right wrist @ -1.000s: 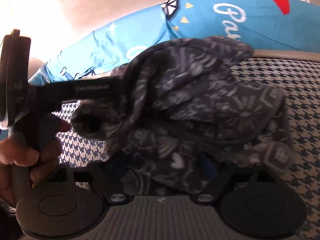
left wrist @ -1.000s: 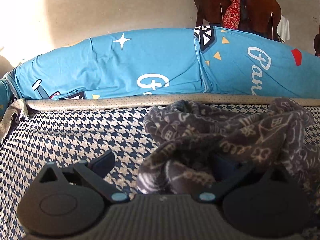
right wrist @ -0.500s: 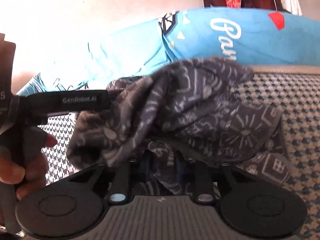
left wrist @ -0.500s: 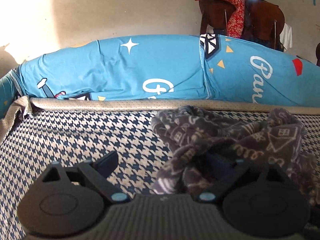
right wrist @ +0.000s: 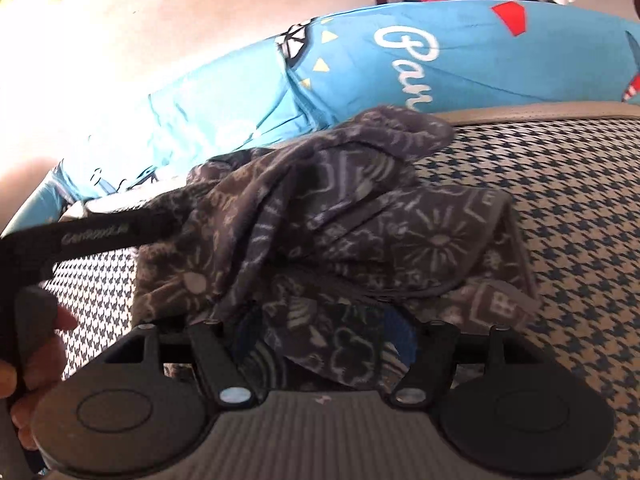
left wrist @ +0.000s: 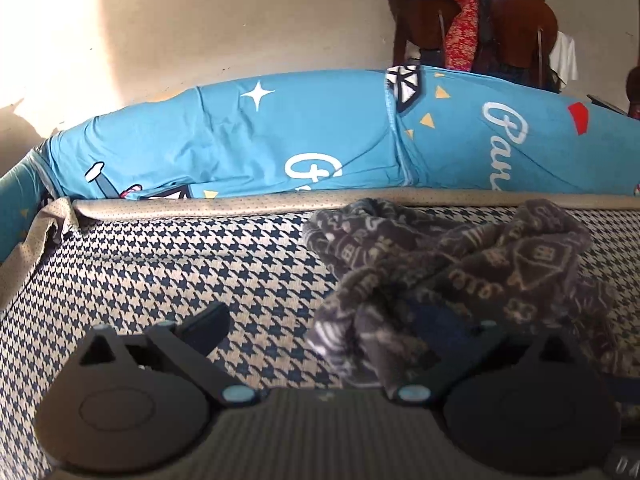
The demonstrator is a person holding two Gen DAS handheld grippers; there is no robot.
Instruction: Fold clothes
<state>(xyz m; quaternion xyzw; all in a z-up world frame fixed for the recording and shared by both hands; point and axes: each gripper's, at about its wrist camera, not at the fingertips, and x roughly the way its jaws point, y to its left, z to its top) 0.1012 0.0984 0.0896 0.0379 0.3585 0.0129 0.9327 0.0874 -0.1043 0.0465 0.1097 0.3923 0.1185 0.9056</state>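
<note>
Left wrist view: one left gripper (left wrist: 320, 324) fills the bottom edge, its two black fingers spread wide. The left finger (left wrist: 208, 322) lies bare over the cloth cover; the right finger is buried in fabric, so I cannot tell whether anything is pinched. One garment (left wrist: 452, 272), soft dark grey fleece with pale line drawings, sits crumpled in a loose mound at 3 o'clock on a houndstooth surface (left wrist: 168, 272), woven navy and cream. One smooth tan piped edge (left wrist: 248, 204) runs across the middle. Behind it lies one bright blue printed sheet (left wrist: 248, 140), wrinkled. At 1 o'clock stands one dark wooden chair (left wrist: 512, 28) draped with one red patterned cloth (left wrist: 460, 12).

Right wrist view: one right gripper (right wrist: 320, 332) is at 6 o'clock, its jaws opening, with the garment (right wrist: 360, 216) bunched between them and hiding both fingers. At 9 o'clock the left gripper (right wrist: 116, 232) reaches into the fabric's edge, with one hand (right wrist: 36, 364) on its handle.
</note>
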